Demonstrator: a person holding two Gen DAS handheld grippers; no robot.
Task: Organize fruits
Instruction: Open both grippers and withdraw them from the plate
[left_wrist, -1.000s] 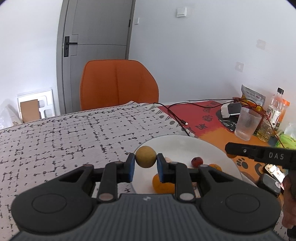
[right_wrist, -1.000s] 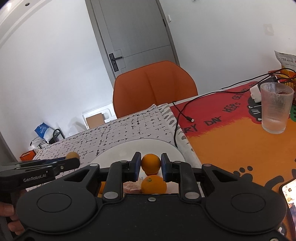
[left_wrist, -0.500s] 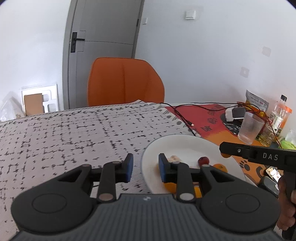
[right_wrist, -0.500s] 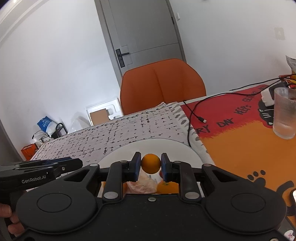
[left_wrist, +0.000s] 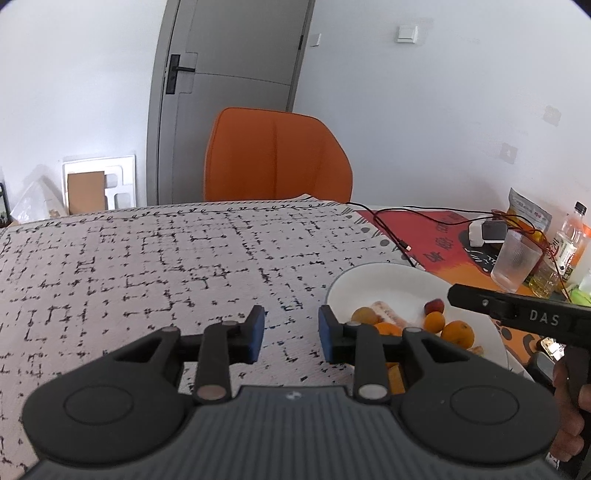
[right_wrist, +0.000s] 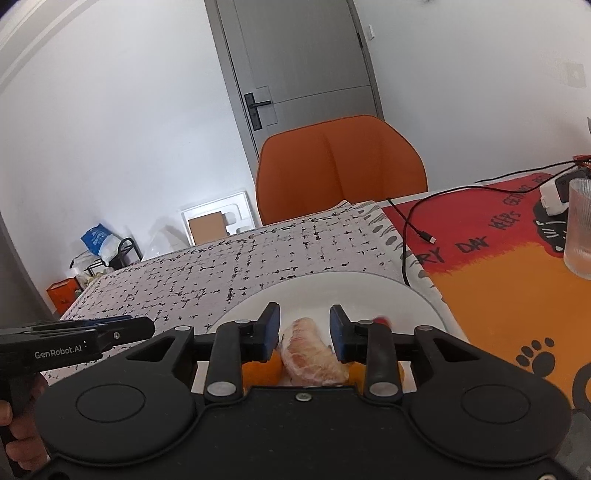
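My left claw has just been spreading and stands parted with nothing between its blue pads, only the speckled tablecloth showing in the gap. My right claw has likewise just been opening; its pads stand apart over the white plate, clamping nothing, and the peeled citrus segment seen in the gap lies down on the plate.

My own claw bodies hide much. From the right wrist, the oranges beside the segment show only as slivers behind the fingers, and a red fruit is a blurred smear past the right finger. From the left wrist, the plate's near part is covered by my right-hand finger and by the other gripper's black bar, so I cannot count the fruit.

The plate sits right of my left claw, its rim just beyond the right pad. On it I see a yellowish round fruit, two small oranges and a small red one.

Farther right stands a ribbed glass, cut off at the right wrist's frame edge.
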